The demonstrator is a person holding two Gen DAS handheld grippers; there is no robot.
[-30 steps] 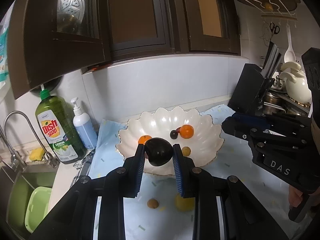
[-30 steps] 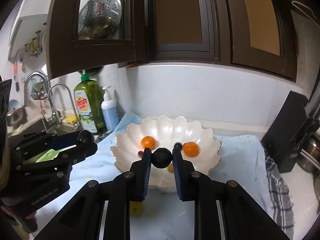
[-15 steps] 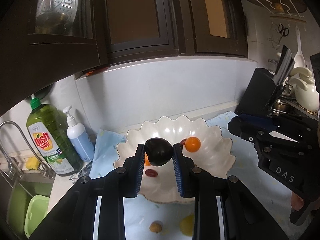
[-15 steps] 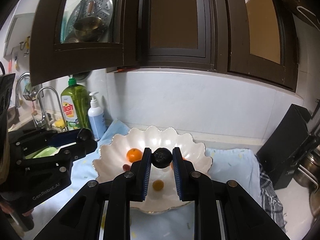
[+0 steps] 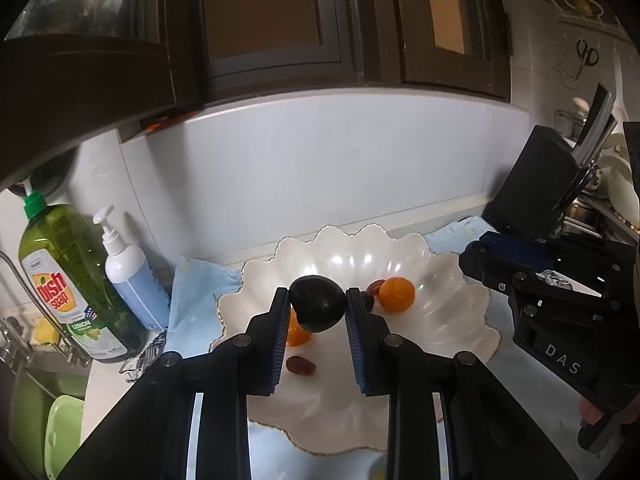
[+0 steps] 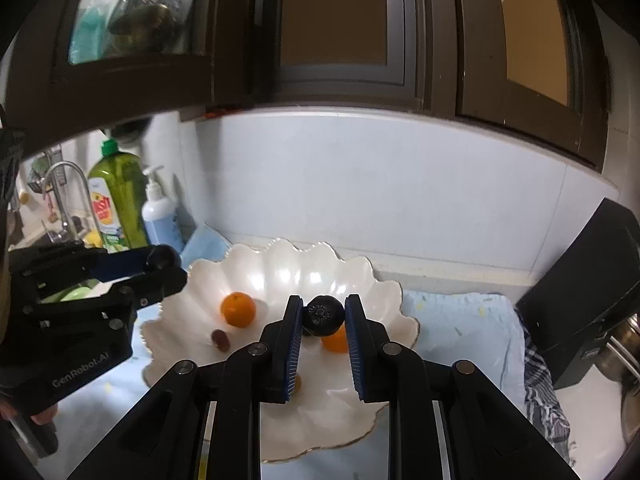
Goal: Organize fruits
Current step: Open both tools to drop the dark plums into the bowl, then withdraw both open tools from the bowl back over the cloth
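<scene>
A white scalloped bowl [image 5: 448, 320] [image 6: 280, 264] stands on a light blue cloth. My left gripper [image 5: 318, 312] is shut on a dark plum [image 5: 318, 309] and holds it above the bowl. My right gripper [image 6: 323, 318] is shut on a small dark round fruit [image 6: 323, 315], also above the bowl. In the bowl lie an orange fruit [image 5: 396, 294], a second orange fruit [image 5: 298, 336] partly behind my left finger, and a small red fruit [image 5: 301, 365]. The right wrist view shows the orange fruits [image 6: 238, 309] [image 6: 335, 340] and the red fruit [image 6: 220, 339].
A green dish soap bottle [image 5: 68, 284] and a white-blue pump bottle [image 5: 132, 276] stand left of the bowl, by a sink with a tap [image 6: 66, 196]. A black knife block [image 5: 536, 184] stands at the right. Dark wall cabinets [image 6: 332, 32] hang overhead.
Both grippers have moved forward over the bowl with their fruits still held. The bowl looks nearer and larger, and the loose fruits on the cloth in front have slipped out of view.
</scene>
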